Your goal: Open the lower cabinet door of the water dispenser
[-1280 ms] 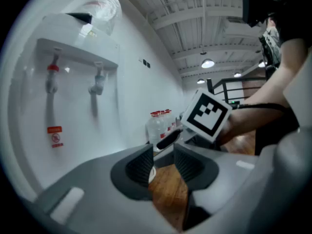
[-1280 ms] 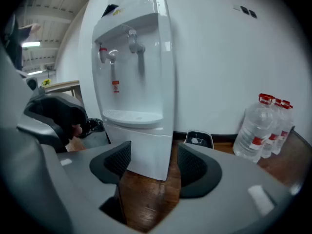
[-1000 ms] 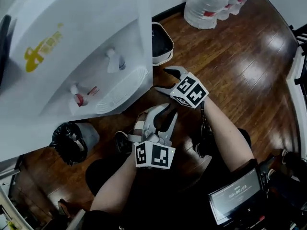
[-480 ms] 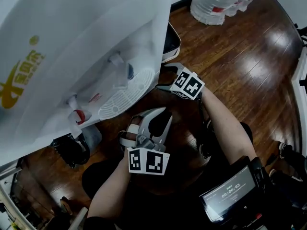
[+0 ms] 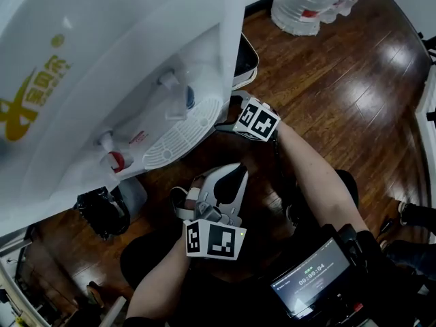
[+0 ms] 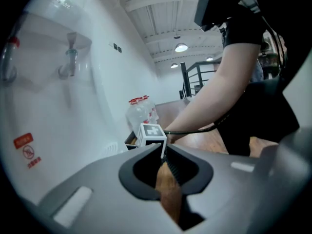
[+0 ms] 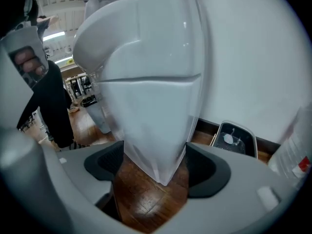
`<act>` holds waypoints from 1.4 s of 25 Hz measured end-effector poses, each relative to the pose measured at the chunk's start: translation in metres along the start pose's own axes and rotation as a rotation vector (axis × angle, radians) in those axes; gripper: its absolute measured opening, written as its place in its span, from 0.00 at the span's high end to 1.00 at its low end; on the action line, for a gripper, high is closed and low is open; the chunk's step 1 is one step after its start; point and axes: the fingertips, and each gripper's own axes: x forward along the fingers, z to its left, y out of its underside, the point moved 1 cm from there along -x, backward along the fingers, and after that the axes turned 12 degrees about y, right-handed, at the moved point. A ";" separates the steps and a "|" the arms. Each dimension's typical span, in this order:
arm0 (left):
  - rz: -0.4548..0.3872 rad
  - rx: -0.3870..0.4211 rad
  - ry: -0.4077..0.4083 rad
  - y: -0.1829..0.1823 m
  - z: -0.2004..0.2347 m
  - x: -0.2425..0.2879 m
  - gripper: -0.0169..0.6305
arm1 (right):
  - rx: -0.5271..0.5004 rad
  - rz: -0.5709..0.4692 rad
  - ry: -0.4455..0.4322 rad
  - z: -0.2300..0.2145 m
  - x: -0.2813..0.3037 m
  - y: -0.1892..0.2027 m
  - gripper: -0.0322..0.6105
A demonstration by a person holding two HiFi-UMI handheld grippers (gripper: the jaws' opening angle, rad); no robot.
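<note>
Right gripper (image 5: 228, 112) sits lower than before, jaws just opened wide astride a corner of the water dispenser (image 5: 122, 60), seemingly not touching it. Left gripper (image 6: 163, 151) has just closed, empty. Two taps (image 5: 178, 95) show.

Setting: probably an office or workshop break corner. Plank floor (image 5: 340, 94), white water dispenser (image 5: 122, 53), spare water jugs (image 5: 310, 2) against the wall. High beamed ceiling (image 6: 161, 18) with round lamps (image 6: 181, 47).
</note>
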 end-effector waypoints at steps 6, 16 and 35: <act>-0.014 -0.006 -0.045 -0.005 0.003 -0.007 0.91 | 0.065 0.001 0.043 -0.003 -0.007 0.005 0.38; -0.069 -0.063 -0.084 -0.007 -0.012 -0.017 0.93 | 0.096 0.104 0.051 0.022 -0.040 0.034 0.42; -0.131 -0.218 -0.310 0.029 -0.085 -0.094 0.94 | 0.118 0.164 0.022 0.160 -0.118 0.092 0.49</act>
